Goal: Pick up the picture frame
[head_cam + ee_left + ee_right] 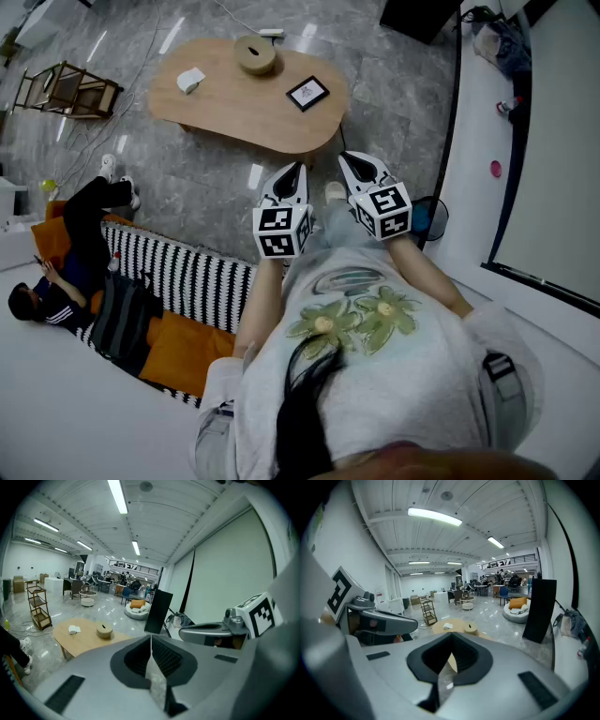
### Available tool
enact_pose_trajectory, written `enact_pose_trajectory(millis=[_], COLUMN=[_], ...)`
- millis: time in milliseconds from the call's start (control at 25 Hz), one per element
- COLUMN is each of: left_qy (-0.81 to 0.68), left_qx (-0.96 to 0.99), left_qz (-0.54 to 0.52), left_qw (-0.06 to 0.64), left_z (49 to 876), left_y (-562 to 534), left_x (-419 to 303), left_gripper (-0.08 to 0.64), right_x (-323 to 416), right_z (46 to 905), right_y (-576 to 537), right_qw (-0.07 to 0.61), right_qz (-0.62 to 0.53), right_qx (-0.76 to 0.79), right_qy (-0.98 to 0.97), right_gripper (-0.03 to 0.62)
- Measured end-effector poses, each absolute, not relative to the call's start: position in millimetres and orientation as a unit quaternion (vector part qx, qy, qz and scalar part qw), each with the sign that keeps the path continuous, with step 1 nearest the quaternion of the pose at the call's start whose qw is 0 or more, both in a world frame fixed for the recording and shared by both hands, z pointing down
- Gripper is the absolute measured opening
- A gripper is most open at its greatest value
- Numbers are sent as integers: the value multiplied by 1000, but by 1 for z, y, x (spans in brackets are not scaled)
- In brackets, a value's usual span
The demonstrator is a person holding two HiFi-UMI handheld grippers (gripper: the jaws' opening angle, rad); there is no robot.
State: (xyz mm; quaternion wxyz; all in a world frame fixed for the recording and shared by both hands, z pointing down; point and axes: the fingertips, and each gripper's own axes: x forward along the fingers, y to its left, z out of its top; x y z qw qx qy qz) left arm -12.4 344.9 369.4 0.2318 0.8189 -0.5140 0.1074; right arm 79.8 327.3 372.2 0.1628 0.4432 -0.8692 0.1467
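The small black picture frame [307, 93] is set on the oval wooden tabletop [225, 112], well apart from the left tool [292, 172] and right tool [351, 163], both closed and empty. Approach is judged pending; jaws must be opened.

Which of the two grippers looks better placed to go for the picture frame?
Left, narrowly. The left gripper points almost straight at the picture frame on the table; the right gripper sits further aside. Both are shut, empty and well short of it.
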Motion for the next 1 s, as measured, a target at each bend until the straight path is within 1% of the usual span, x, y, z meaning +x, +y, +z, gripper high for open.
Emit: enact_pose_trajectory(millis=[440, 720, 1000], left_qy=[-517, -526, -535], left_qx=[814, 802, 794], left_qz=[117, 123, 134], left_qw=[238, 254, 255], left_z=[377, 389, 392], left_y=[319, 259, 192], left_x=[-13, -18, -16], left_gripper=[23, 80, 117], right_x=[78, 71, 75], right_z=[375, 387, 396], right_y=[299, 236, 164], right_qw=[151, 161, 175], right_qz=[133, 131, 138], right_qx=[438, 420, 410], right_qy=[-876, -883, -884], right_gripper=[6, 8, 8])
